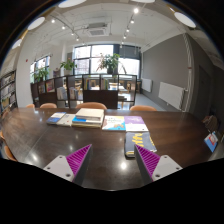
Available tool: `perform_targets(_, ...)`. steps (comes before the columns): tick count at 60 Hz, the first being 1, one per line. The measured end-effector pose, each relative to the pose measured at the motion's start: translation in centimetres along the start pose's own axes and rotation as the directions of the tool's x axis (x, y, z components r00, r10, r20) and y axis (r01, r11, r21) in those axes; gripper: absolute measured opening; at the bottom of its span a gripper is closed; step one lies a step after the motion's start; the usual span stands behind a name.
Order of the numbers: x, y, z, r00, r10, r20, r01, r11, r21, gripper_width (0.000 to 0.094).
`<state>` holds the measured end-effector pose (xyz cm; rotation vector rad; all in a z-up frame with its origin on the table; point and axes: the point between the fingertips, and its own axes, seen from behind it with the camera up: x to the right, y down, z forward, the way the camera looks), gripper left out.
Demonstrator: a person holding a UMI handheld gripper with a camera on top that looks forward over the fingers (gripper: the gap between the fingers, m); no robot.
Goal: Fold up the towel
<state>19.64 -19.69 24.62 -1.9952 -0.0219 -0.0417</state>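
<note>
My gripper (112, 160) is held above a dark wooden table (100, 150). Its fingers are open, with nothing between the purple pads (78, 156). A small folded cloth with a yellow pattern, possibly the towel (129, 142), lies on the table just ahead of the right finger, close to its tip. A flat colourful piece (126, 123) lies beyond it. I cannot tell whether the right finger touches the folded cloth.
A stack of flat blue items (72, 119) lies on the table to the far left. Several chairs (92, 106) stand along the far side. A blue object (211, 141) sits by the right edge. Plants and windows are behind.
</note>
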Motion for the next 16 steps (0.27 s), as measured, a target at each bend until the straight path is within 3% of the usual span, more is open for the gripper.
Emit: perform_targets(16,-2.1,1.1,-2.8,1.0,-0.01,0.006,0.01,1.0,-0.006,0.085)
